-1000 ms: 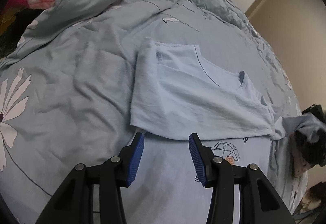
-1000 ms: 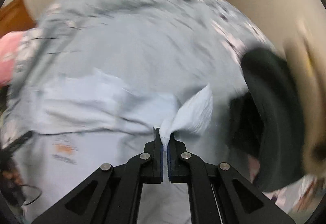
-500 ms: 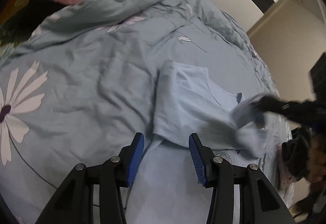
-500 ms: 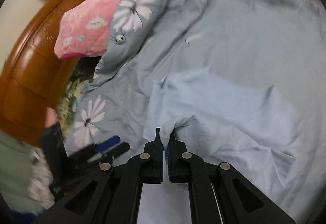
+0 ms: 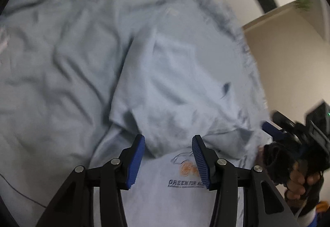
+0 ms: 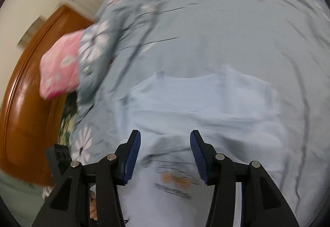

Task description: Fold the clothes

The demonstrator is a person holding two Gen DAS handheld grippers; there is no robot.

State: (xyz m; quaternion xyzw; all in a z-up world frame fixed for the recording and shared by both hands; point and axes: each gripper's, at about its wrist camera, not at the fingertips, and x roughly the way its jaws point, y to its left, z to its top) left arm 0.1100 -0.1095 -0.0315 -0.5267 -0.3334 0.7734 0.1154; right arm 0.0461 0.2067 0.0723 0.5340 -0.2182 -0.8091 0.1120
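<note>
The bed [image 6: 247,31] carries a pale blue T-shirt [image 6: 206,103], spread flat with its top part folded down toward the chest print [image 5: 185,167]; I judge the sleeve fold finished, so the next move calls for fresh grips on an edge. The right tongs [image 6: 165,154] have just been opening and stand half apart over the shirt, nothing between them; the left tongs [image 5: 168,156] hang likewise, half open and empty.

The T-shirt [image 6: 206,103] is thin, matt, pale blue cloth, softly creased. The bedspread [image 5: 61,62] beneath is duller grey-blue woven cloth, rumpled. The gripper pads [image 5: 136,161] look like ribbed blue rubber on matt black plastic. The headboard [image 6: 26,103] is glossy varnished wood.
</note>
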